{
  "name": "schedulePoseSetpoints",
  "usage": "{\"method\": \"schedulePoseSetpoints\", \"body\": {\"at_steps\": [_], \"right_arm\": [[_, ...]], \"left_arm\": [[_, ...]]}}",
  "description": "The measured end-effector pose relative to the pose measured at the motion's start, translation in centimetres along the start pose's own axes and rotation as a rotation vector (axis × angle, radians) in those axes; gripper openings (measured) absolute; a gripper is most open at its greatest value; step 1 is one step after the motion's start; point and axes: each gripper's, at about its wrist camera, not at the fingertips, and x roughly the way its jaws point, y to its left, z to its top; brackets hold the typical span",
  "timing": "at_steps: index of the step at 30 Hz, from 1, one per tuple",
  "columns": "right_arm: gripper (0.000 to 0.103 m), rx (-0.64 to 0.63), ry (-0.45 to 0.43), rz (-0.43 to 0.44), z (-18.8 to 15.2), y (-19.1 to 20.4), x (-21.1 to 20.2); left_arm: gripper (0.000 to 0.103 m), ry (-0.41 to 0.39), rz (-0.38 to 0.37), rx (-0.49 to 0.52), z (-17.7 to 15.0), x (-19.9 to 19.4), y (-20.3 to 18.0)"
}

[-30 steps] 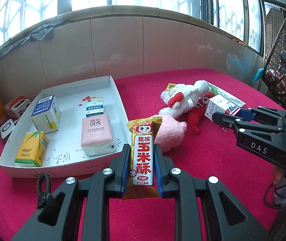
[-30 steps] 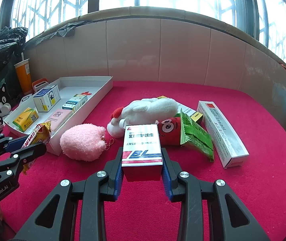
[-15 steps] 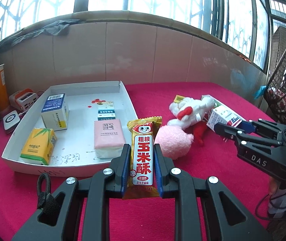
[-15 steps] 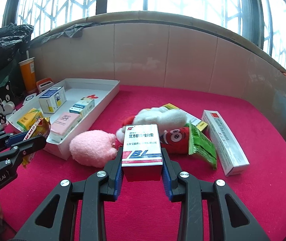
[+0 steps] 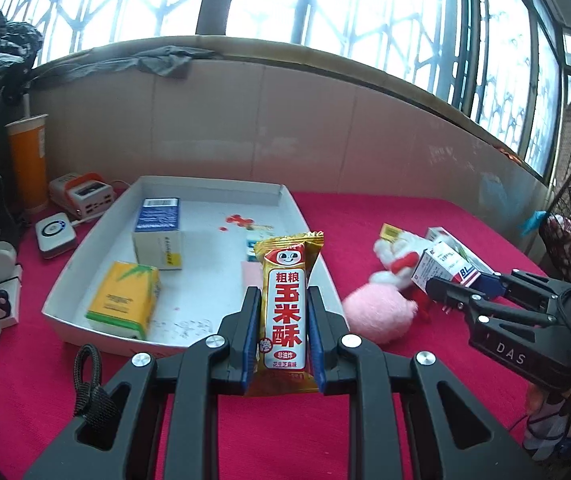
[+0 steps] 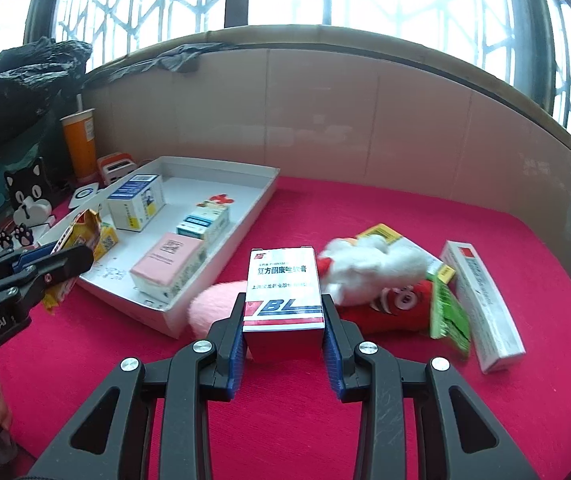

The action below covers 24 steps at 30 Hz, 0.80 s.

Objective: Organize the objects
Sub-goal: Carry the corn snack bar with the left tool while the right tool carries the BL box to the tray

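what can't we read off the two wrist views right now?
- Pink box in the tray: in the left wrist view the held snack bar hides nearly all of it.
- Pink plush ball: in the right wrist view the held white box covers most of it.
- Red plush: the white plush lies over part of it in both views.
- Small print on the long box: blurred, unreadable.

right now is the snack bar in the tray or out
Out: the snack bar stands upright, clamped in the left gripper, short of the tray.
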Motion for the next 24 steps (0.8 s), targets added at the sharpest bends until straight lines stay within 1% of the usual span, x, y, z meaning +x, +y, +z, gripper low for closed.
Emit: {"method": "schedulePoseSetpoints", "body": {"at_steps": [5,12,18,24], "right_arm": [[0.036,-0.002,-0.02,0.023,1.7,0.8,0.0],[0.036,-0.005,0.0,0.068,3.8,2.1,1.2],[0.036,-0.038,0.005,0.096,5.3,4.1,2.5],[0.036,-0.09,0.009,0.112,6.9,6.4,3.9]], "left_arm": [[0.021,-0.007,0.015,-0.037,0.7,-0.1,1.7],[0.021,-0.012,0.034,-0.044,1.8,-0.2,3.0],[0.021,-0.019,0.052,-0.055,2.9,0.2,4.1],[0.021,0.001,0.049,-0.075,3.4,1.4,5.0]]}}
